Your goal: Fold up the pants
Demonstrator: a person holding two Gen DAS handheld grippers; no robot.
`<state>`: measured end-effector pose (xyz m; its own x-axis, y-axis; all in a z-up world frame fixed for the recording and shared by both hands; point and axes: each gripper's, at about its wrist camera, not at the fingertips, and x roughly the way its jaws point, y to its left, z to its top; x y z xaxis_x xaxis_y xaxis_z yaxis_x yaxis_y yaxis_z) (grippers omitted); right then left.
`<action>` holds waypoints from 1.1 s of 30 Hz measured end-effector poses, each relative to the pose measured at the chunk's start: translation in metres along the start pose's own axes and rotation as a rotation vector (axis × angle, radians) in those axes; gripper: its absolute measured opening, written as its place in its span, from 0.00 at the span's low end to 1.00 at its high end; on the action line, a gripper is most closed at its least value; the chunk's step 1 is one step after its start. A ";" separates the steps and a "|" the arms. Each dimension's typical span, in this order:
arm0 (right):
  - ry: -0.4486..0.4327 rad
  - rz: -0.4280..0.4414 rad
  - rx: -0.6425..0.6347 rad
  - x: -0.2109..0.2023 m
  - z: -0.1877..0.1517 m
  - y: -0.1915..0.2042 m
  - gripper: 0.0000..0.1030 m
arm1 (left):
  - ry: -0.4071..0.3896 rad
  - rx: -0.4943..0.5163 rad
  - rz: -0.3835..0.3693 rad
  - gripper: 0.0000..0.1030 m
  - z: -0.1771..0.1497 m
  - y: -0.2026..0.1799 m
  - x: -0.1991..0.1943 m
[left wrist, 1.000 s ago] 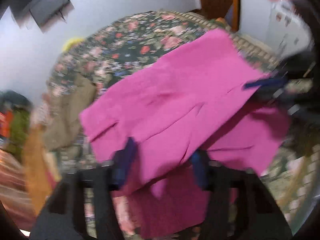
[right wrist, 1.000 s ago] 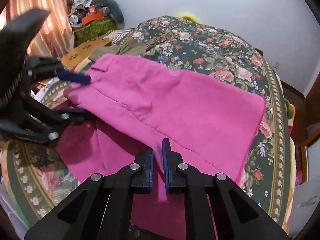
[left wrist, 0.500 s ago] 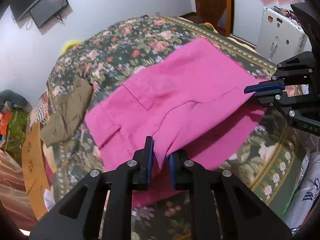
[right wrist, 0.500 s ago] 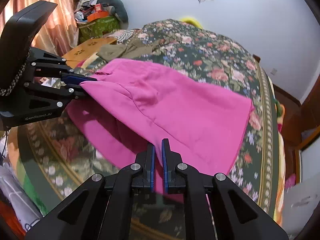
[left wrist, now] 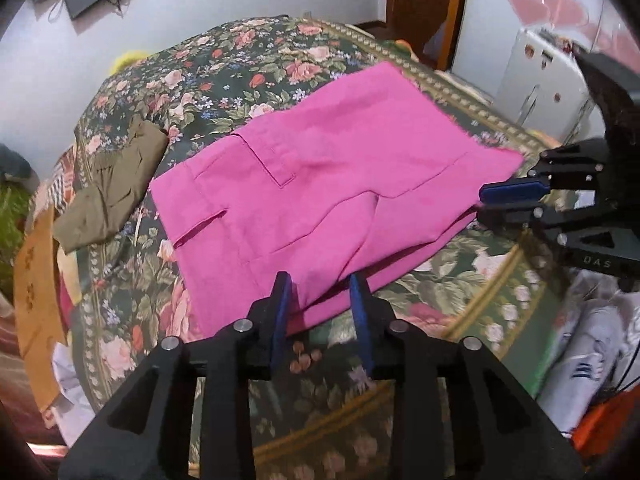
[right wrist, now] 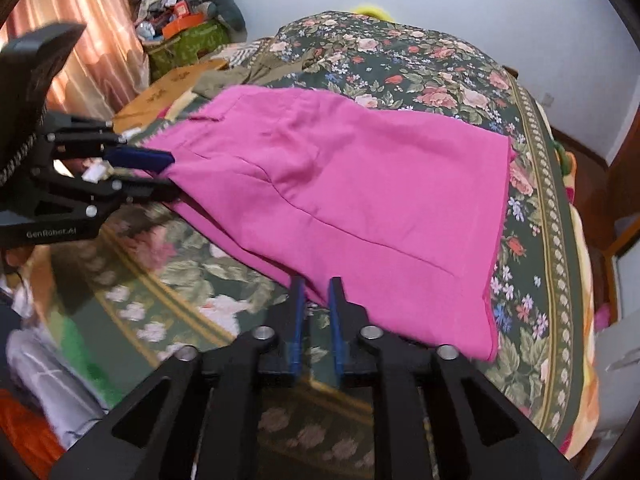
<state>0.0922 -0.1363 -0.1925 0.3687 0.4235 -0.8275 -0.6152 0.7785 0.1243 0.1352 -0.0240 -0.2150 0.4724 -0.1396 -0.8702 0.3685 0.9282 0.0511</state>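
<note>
Bright pink pants (left wrist: 320, 184) lie folded flat on a floral bedspread (left wrist: 224, 64); they also show in the right wrist view (right wrist: 360, 184). My left gripper (left wrist: 320, 292) is open at the pants' near edge, with the cloth edge lying between its blue pads. It also shows at the left of the right wrist view (right wrist: 160, 176). My right gripper (right wrist: 316, 296) is open at the pants' near corner, its jaws a little apart with nothing clamped. It shows at the right of the left wrist view (left wrist: 486, 202).
Olive-green pants (left wrist: 108, 192) lie crumpled on the bed to the left of the pink ones. A tan cardboard piece (left wrist: 36, 304) sits at the bed's left edge. A white cabinet (left wrist: 544, 80) stands beyond the bed's right side. Bags and clutter (right wrist: 184, 32) sit by the curtain.
Both grippers carried the pants' folded layer down toward the near edge of the bed, laid it flat, then opened and let go of the cloth.
</note>
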 end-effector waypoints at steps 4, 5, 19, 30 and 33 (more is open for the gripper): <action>-0.056 0.033 0.023 -0.015 0.009 0.006 0.35 | -0.039 -0.064 -0.022 0.32 0.005 0.013 -0.015; -0.072 0.032 0.023 -0.018 0.013 0.008 0.38 | -0.049 -0.089 -0.035 0.32 0.009 0.018 -0.017; 0.027 0.023 0.096 0.045 0.033 0.015 0.42 | -0.001 -0.189 -0.106 0.33 0.007 0.034 0.030; 0.022 -0.016 0.177 0.012 -0.005 -0.038 0.42 | -0.019 -0.282 -0.099 0.33 -0.017 0.059 0.019; 0.020 -0.031 0.224 0.004 -0.016 -0.054 0.42 | -0.028 -0.317 -0.115 0.33 -0.021 0.062 0.016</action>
<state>0.1155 -0.1837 -0.2116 0.3696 0.3907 -0.8431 -0.4334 0.8751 0.2155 0.1489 0.0391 -0.2360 0.4660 -0.2547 -0.8473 0.1555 0.9663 -0.2050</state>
